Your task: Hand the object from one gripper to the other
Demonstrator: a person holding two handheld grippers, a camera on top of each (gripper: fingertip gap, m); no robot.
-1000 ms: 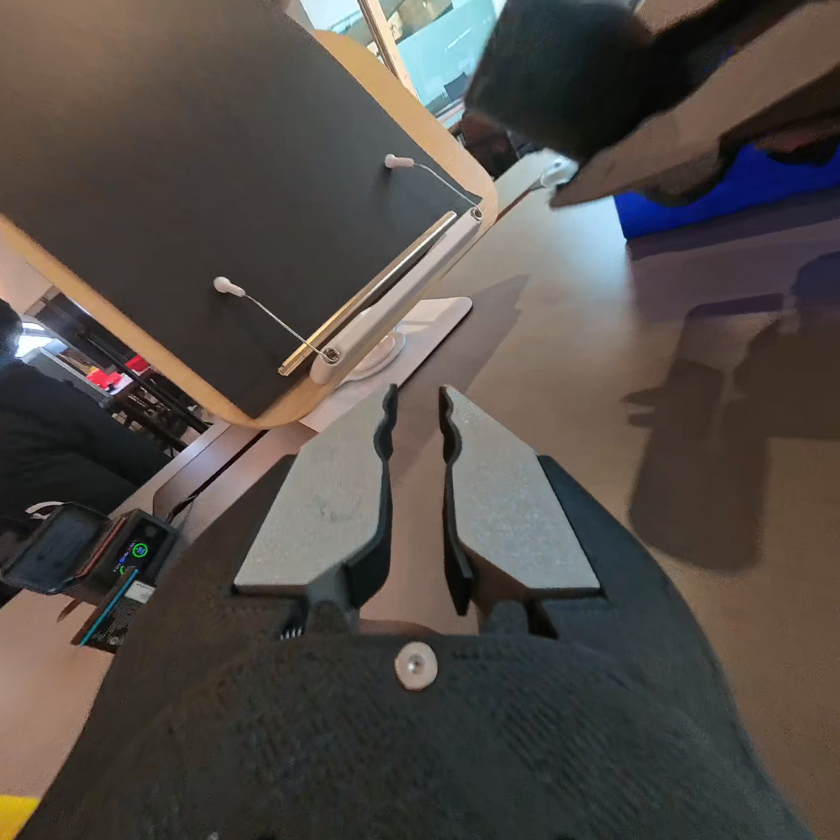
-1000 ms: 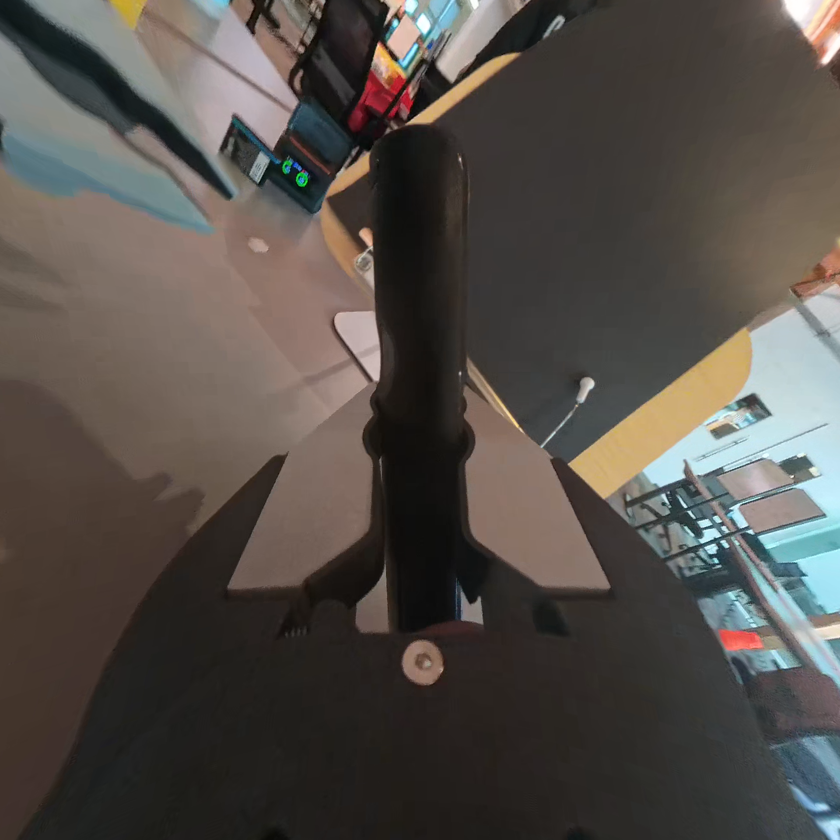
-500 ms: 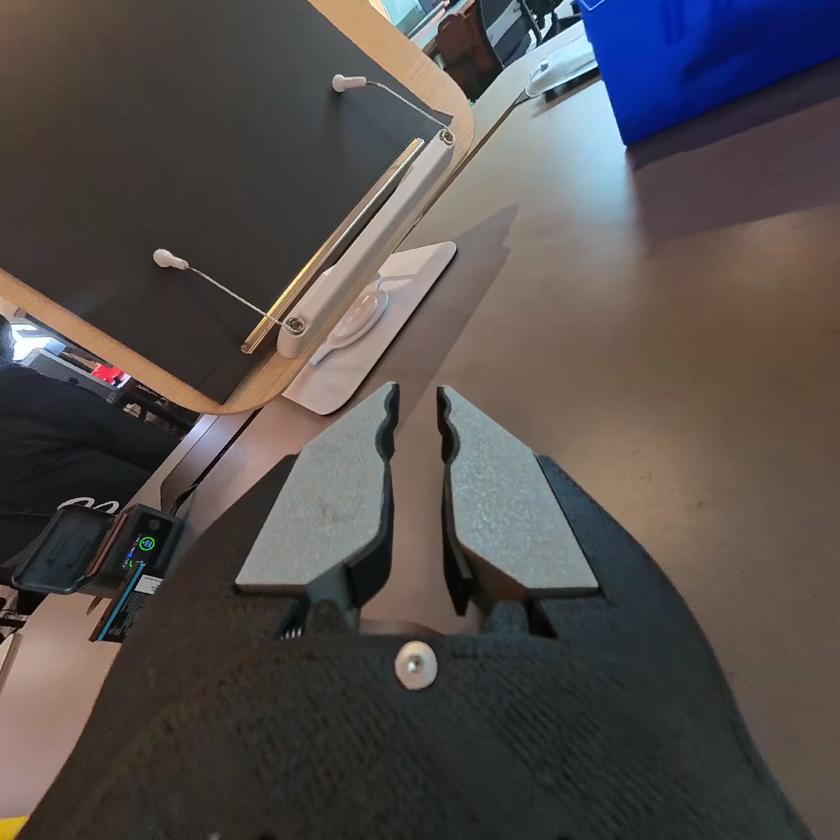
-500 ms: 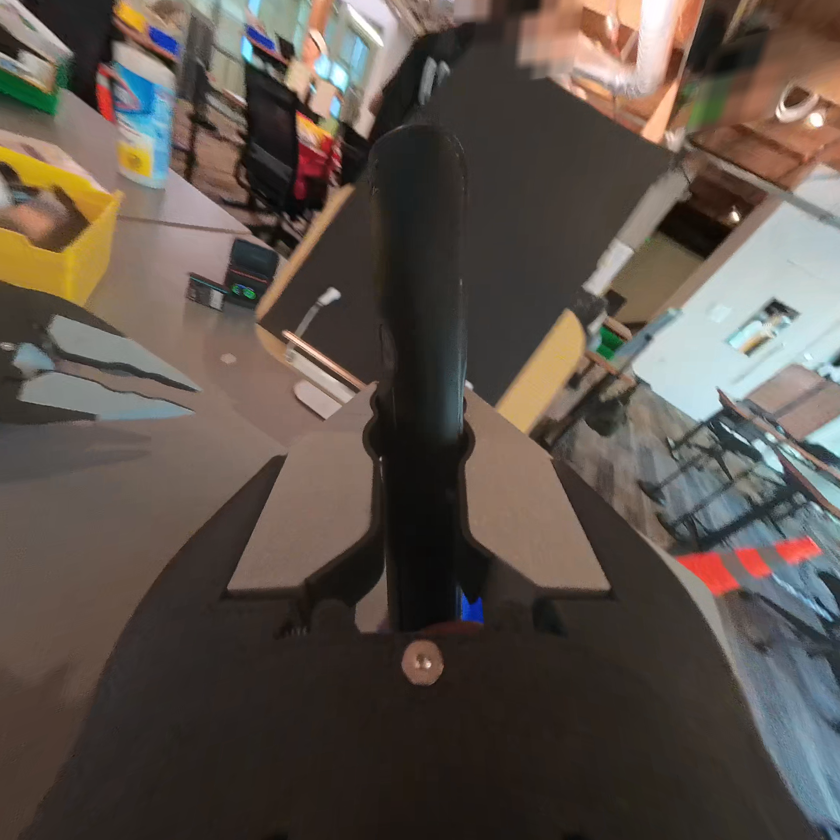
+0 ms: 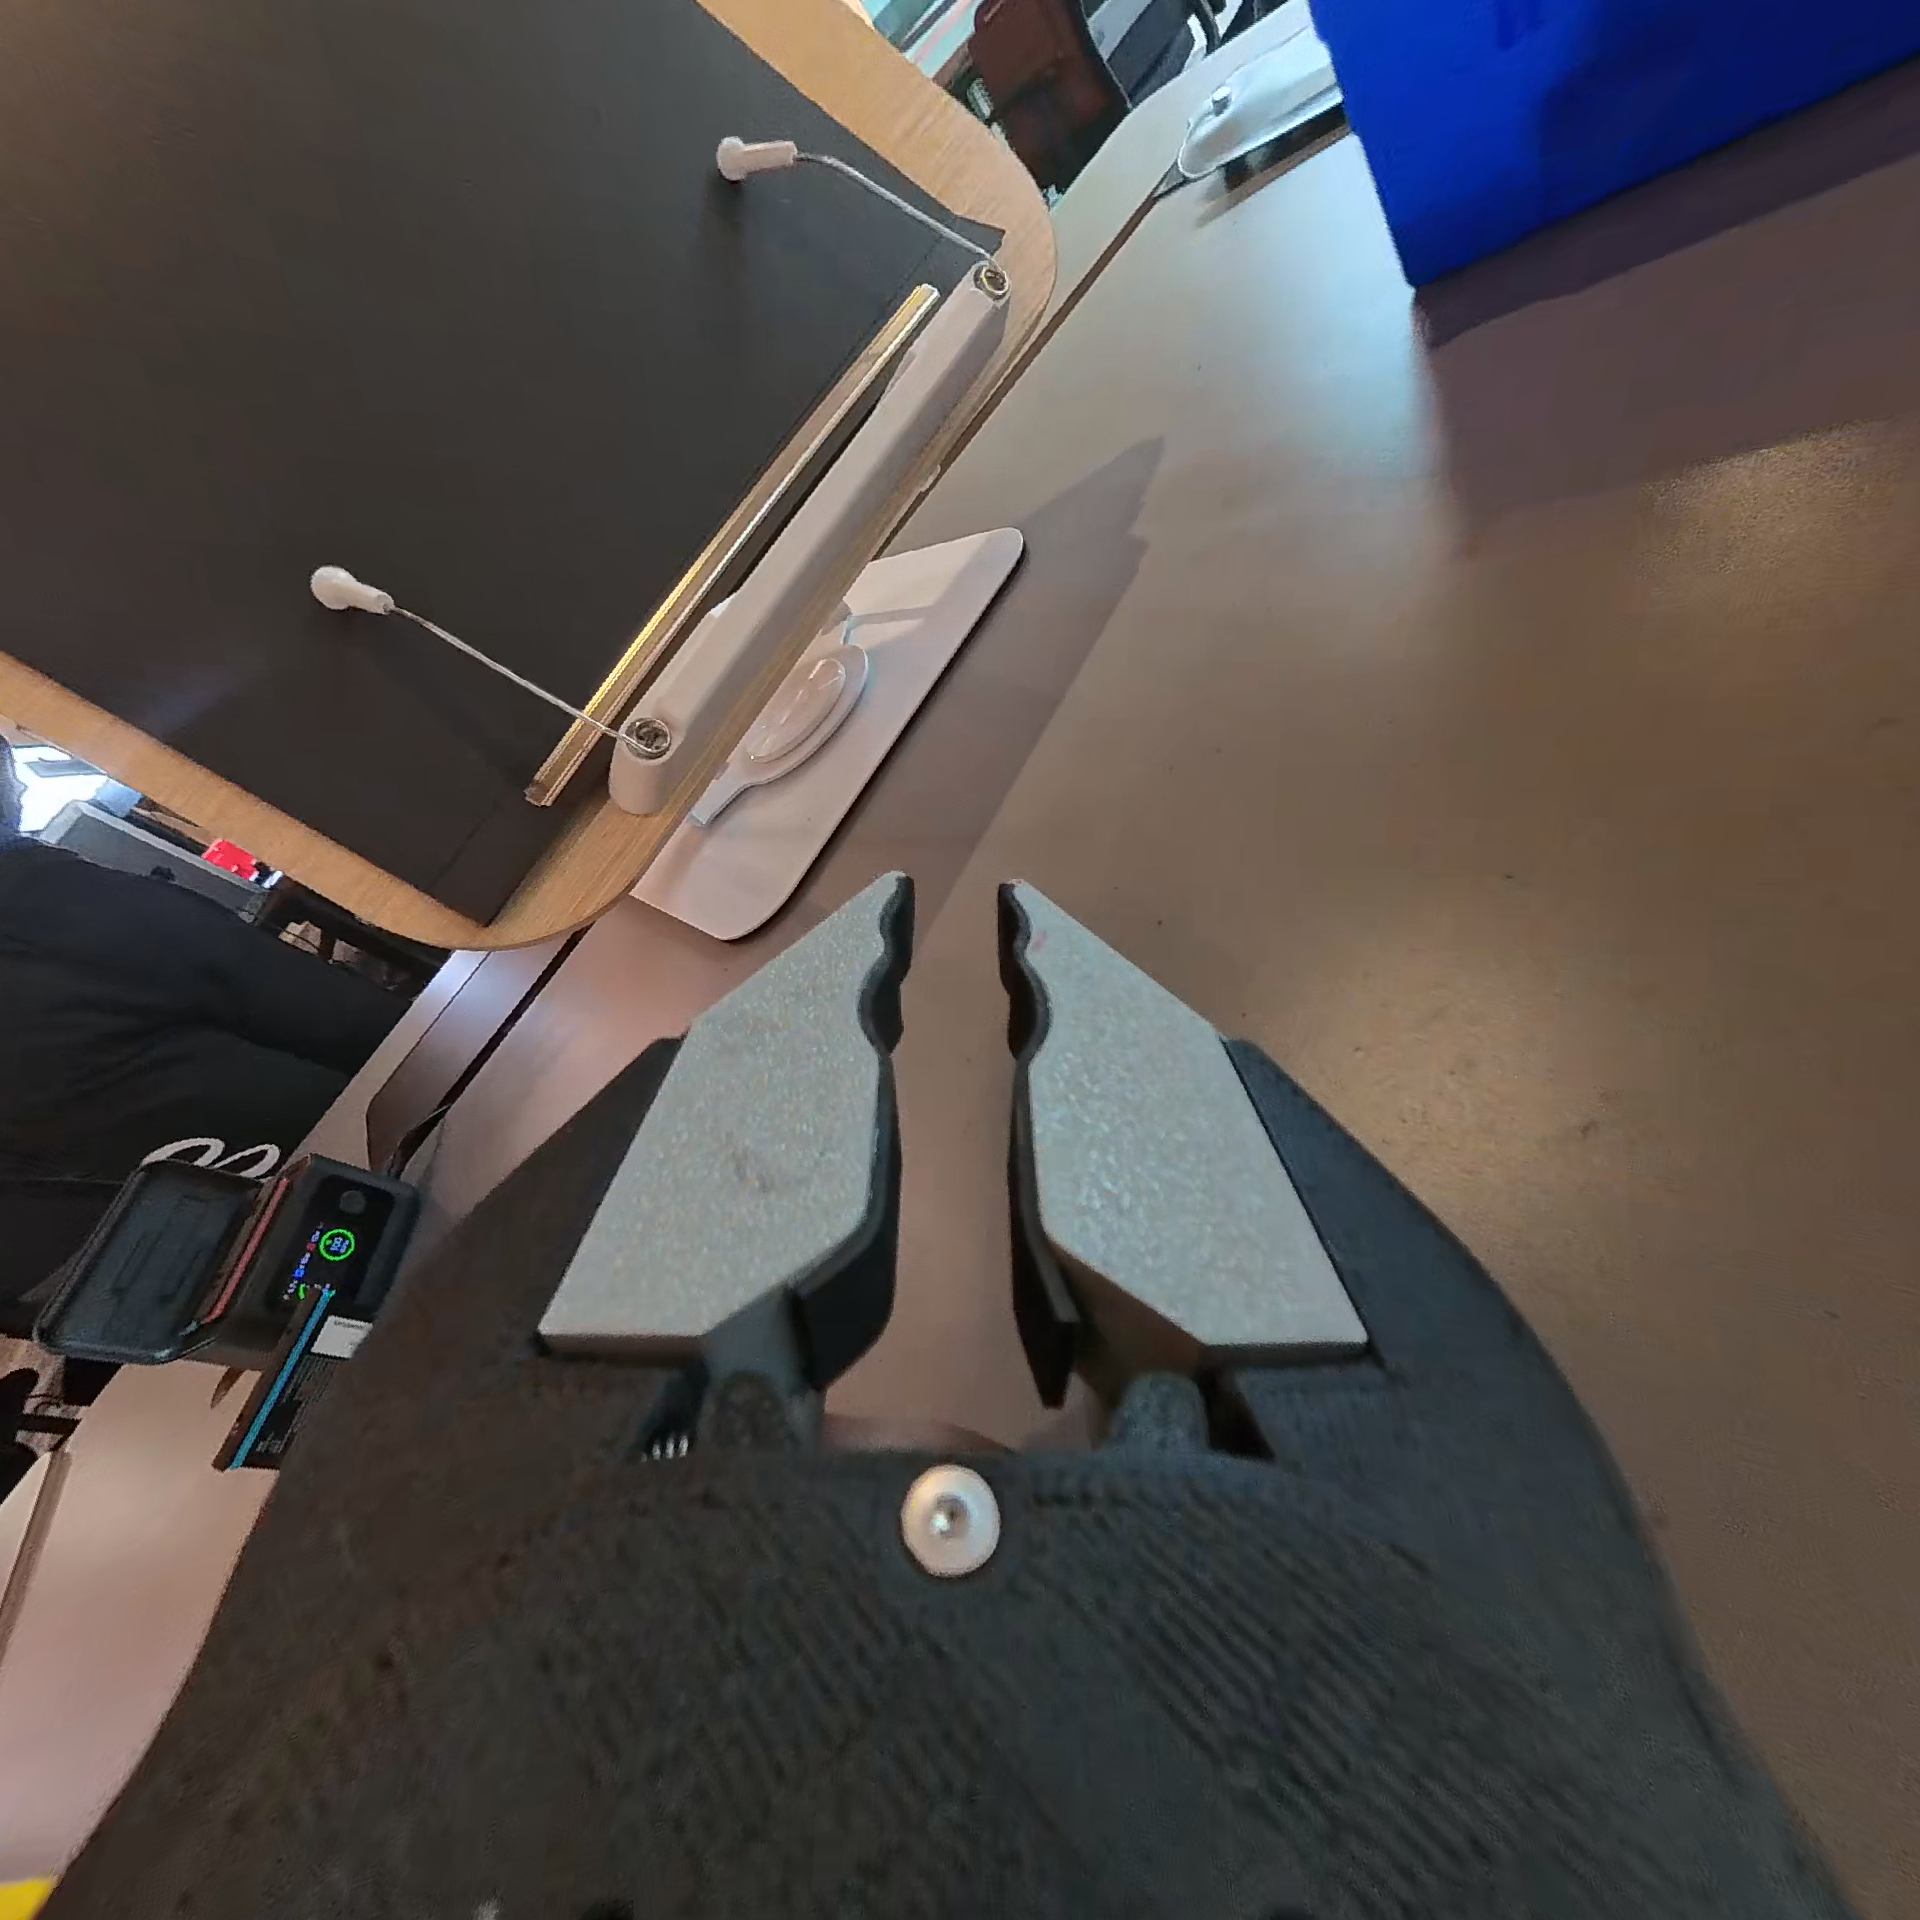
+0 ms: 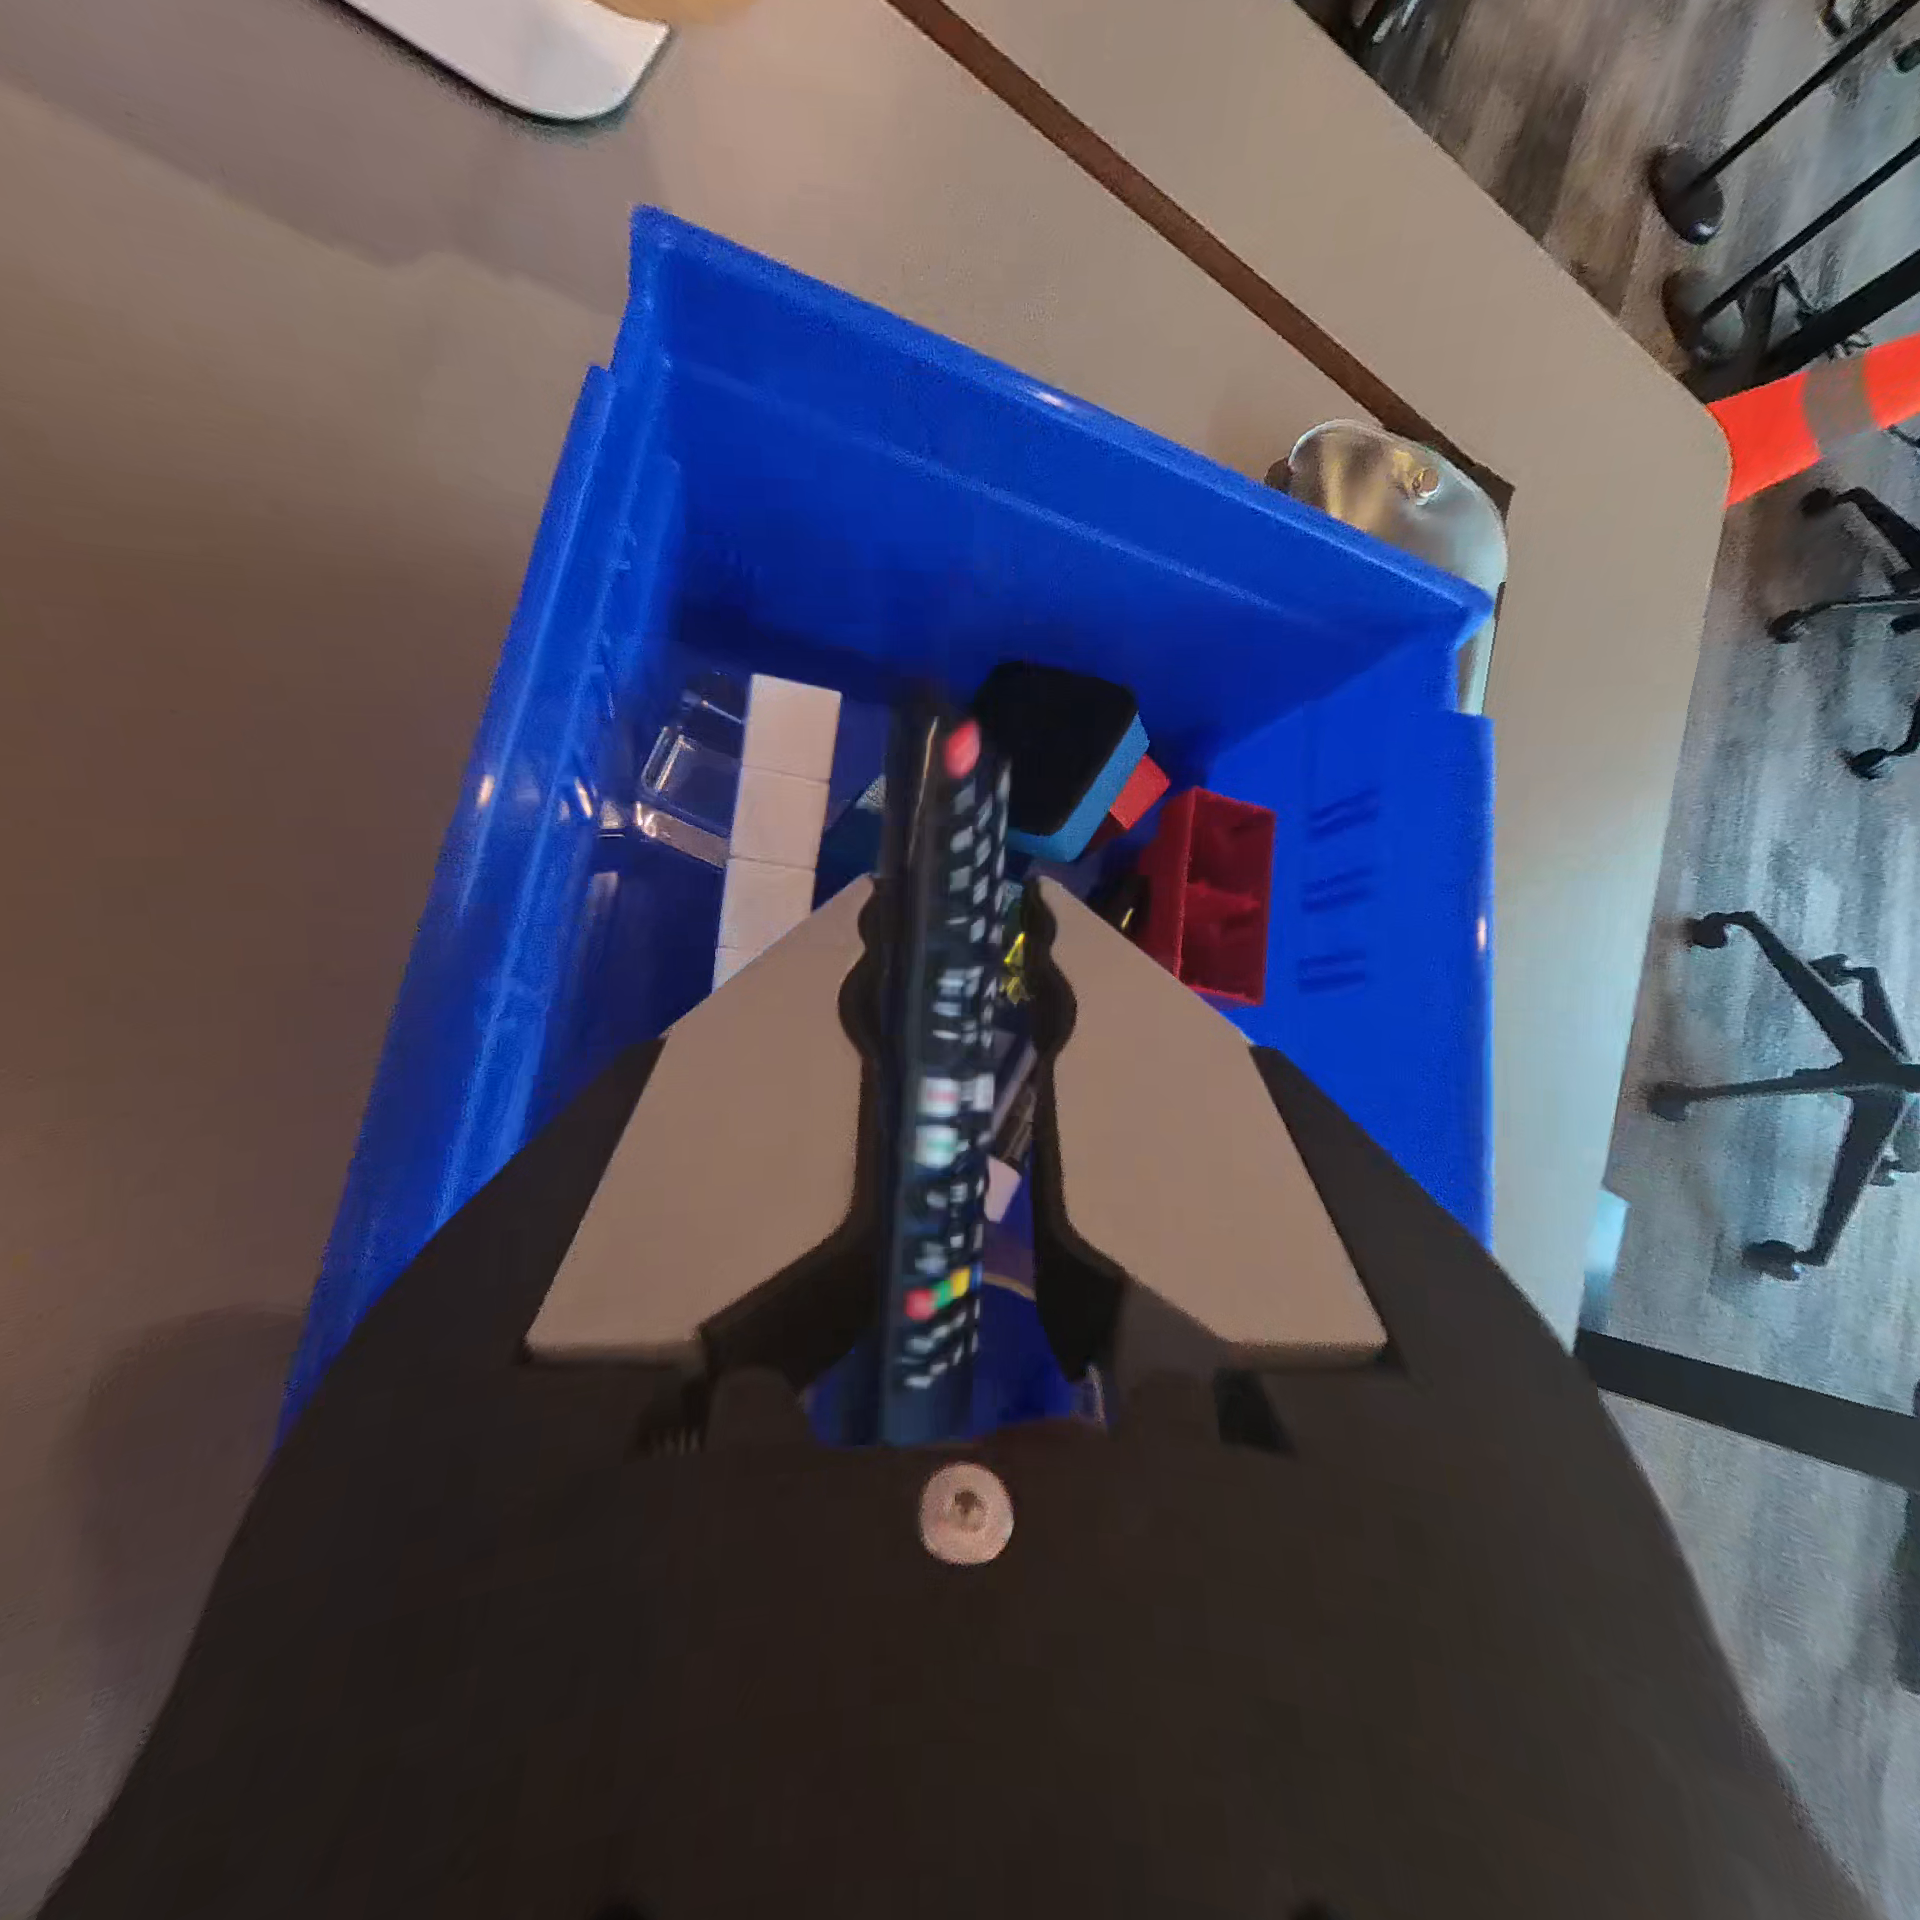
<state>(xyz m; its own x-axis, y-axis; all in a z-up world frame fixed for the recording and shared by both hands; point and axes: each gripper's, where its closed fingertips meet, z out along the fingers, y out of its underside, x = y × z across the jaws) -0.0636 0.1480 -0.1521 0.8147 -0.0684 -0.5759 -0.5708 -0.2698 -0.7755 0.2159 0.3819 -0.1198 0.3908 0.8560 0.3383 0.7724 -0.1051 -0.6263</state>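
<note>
My right gripper (image 6: pixel 954 904) is shut on a black remote control (image 6: pixel 940 1039), which runs forward between its fingers with the button face turned right. A thin slit shows beside the right finger. It hangs over the open blue bin (image 6: pixel 1039 405), pointing down into it. My left gripper (image 5: pixel 953 904) is empty, its jaws a small way apart, low over the brown table (image 5: pixel 1455 831). It points at a black book stand (image 5: pixel 416 364). The bin's corner shows in the left wrist view (image 5: pixel 1610 125), far right. Neither gripper shows in the other's view.
The bin holds white blocks (image 6: pixel 779 810), a black and blue eraser (image 6: pixel 1060 758), a red box (image 6: pixel 1221 904) and a clear case (image 6: pixel 686 769). The stand's white base (image 5: pixel 873 665) sits on the table. A small lit device (image 5: pixel 332 1247) lies left. The table edge and chair legs (image 6: pixel 1818 1091) are right.
My right gripper has swung from pointing level across the room to pointing down into the blue bin, the remote still in it. The left gripper has barely moved.
</note>
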